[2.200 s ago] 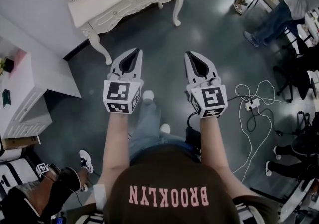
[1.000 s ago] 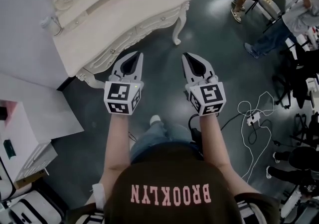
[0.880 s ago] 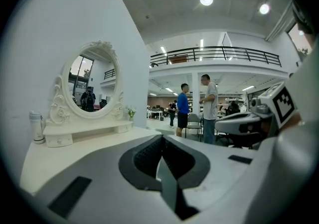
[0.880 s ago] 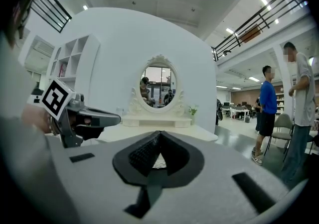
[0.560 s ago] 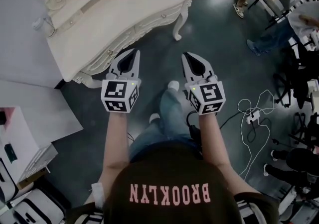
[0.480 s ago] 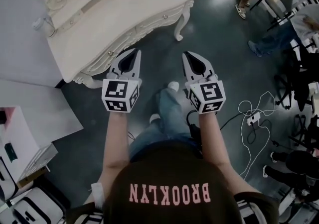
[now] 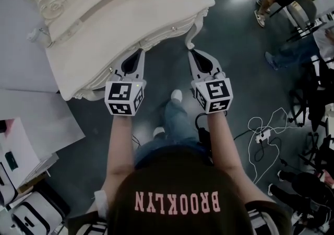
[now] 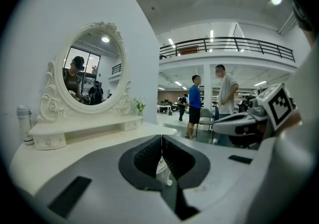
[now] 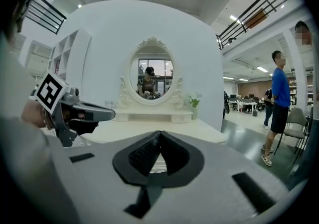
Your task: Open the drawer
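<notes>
The left tongs (image 7: pixel 141 54) and right tongs (image 7: pixel 192 53) are both clenched with nothing in them, their tips just at the front edge of the cream table (image 7: pixel 120 20). The drawer (image 7: pixel 159 36) sits closed in that carved front, between the two tips.

One cream dressing table (image 7: pixel 120 14) with one oval mirror (image 8: pixel 90 76). On it sit one small potted plant (image 8: pixel 139 104) and one pale bottle (image 8: pixel 23 123). Two handheld grippers, the left gripper (image 7: pixel 136 57) and the right gripper (image 7: pixel 195 55). Two people stand beyond, one in blue (image 8: pixel 195 103), one in white (image 8: pixel 225 96). One power strip (image 7: pixel 262 136) on the floor.
</notes>
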`<state>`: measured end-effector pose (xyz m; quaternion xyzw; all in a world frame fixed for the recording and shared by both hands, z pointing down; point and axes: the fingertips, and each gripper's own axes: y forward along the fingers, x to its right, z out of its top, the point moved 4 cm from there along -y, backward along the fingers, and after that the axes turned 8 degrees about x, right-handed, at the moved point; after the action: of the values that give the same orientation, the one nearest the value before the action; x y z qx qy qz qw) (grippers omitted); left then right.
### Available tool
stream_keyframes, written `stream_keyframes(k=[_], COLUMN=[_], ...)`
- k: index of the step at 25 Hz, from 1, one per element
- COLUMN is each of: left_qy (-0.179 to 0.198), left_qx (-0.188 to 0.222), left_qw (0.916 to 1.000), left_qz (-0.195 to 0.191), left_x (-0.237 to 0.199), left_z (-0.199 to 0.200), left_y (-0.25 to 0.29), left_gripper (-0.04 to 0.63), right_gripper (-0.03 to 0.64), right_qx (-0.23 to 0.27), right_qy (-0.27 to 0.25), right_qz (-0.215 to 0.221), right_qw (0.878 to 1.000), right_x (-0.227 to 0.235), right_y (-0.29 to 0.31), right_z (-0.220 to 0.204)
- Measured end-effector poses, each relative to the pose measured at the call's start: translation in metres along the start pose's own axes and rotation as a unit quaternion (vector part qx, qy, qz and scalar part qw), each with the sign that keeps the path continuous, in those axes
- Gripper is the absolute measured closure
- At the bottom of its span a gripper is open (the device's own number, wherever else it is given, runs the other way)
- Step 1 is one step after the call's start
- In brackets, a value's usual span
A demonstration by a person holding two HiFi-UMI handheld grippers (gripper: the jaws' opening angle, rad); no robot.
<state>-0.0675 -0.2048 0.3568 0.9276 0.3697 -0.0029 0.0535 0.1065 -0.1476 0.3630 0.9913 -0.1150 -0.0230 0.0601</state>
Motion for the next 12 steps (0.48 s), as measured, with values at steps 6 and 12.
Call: stream_keyframes(k=[6, 12], left_qy=[-0.011, -0.028], left_qx=[-0.026, -0.057], left_qw=[0.9993, 0.9967], left_qz=[0.023, 0.051], left_x=[-0.017, -0.031], left_z=[-0.016, -0.043], left_y=[0.057, 0.105], left_gripper=[0.591, 0.591], right_gripper=[0.62, 0.62], right_qx=[-0.033, -0.072], right_qy=[0.009, 0.001], right_qz=[0.024, 0.044], right_qw=[0.999, 0.996], right_x=[0.044, 0.074], right_y=[0.06, 0.112], right_z=[-0.026, -0.068])
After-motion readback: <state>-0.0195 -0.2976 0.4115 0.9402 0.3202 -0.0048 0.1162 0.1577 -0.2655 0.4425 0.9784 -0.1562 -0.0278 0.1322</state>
